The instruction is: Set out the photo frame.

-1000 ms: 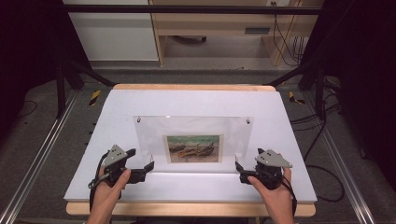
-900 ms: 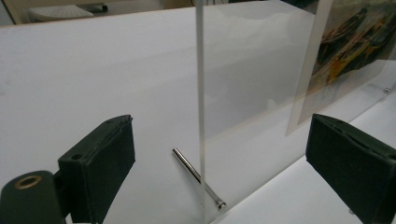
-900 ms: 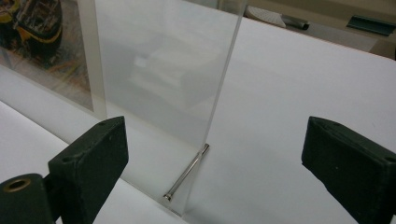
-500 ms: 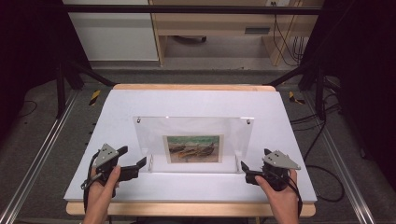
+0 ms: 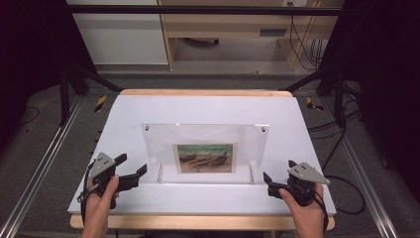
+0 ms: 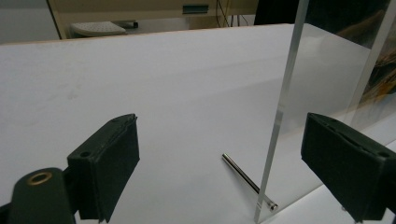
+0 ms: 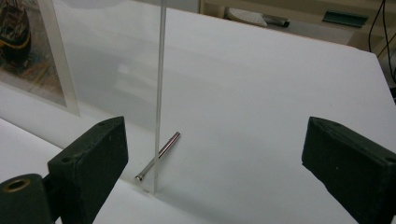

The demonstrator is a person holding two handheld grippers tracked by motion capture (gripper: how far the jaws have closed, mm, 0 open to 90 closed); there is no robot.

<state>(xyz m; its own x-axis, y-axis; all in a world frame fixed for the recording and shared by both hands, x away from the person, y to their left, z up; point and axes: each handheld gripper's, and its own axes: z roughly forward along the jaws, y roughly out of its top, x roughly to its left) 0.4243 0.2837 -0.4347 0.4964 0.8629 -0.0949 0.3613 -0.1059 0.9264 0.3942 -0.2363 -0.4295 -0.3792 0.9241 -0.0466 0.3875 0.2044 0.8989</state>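
The clear picture frame stands mid-frame on the desk; it looks stiff, slippery and breakable. Hold its side edges. The left gripper and right gripper are both spread wide.

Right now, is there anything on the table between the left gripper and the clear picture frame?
No. In the high view, bare white table separates the open left gripper from the clear picture frame.
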